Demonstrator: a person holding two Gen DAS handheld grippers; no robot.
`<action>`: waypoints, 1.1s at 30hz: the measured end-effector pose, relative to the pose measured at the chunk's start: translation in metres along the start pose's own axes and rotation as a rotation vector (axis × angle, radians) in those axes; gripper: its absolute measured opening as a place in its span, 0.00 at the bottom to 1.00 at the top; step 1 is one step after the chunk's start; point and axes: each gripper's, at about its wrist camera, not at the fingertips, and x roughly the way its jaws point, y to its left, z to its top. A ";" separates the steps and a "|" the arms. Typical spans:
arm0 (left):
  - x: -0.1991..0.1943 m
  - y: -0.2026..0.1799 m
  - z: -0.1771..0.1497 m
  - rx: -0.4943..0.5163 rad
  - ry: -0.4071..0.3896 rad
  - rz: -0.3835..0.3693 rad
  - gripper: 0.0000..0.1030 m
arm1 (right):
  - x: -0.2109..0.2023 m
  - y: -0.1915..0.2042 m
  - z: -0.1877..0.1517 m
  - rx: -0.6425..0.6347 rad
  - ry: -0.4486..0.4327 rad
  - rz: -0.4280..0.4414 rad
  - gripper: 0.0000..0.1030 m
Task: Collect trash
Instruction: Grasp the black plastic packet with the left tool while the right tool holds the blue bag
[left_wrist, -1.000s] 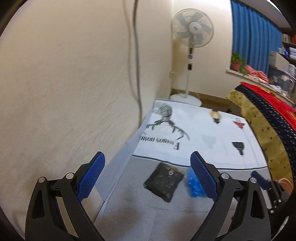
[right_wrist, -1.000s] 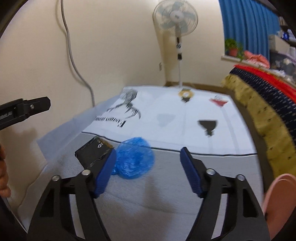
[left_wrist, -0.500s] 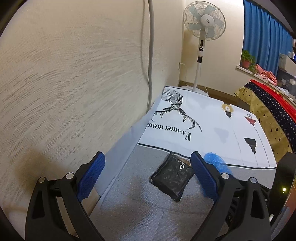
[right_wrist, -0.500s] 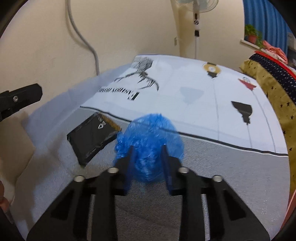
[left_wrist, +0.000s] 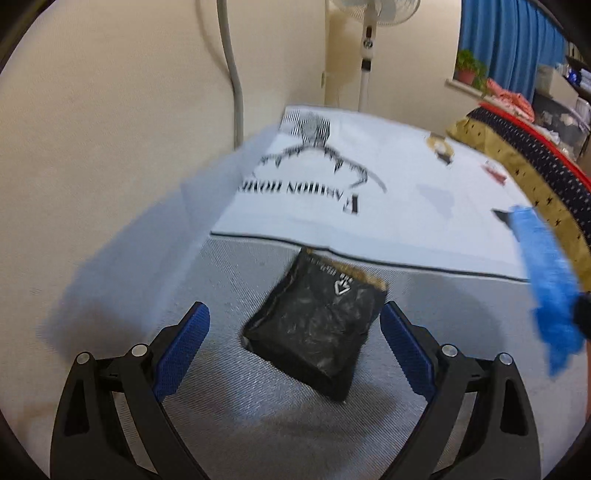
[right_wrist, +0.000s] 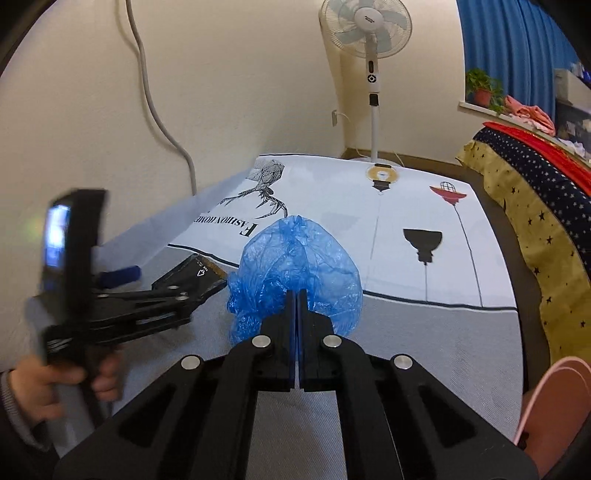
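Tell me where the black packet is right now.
In the left wrist view the black packet lies flat on the grey mat between the open left gripper's fingers, just short of the white printed cloth's edge.

a crumpled blue plastic bag (right_wrist: 295, 273), thin and translucent, bunches up into a rounded dome; its lower edge is pinched and it hangs clear of the grey mat. left of it, a flat black packet (left_wrist: 317, 325) with a white arrow mark and a torn brownish top edge lies skewed on the mat, its far corner touching the white printed sheet.
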 end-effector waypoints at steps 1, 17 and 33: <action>0.005 0.000 -0.001 0.000 0.012 0.002 0.88 | -0.003 -0.002 -0.001 0.003 0.000 0.001 0.01; 0.022 -0.005 0.004 0.020 0.054 -0.002 0.65 | -0.003 -0.017 -0.012 0.047 0.014 -0.014 0.01; -0.091 0.011 0.001 0.073 0.003 -0.048 0.51 | -0.067 -0.013 -0.004 0.061 -0.033 -0.028 0.01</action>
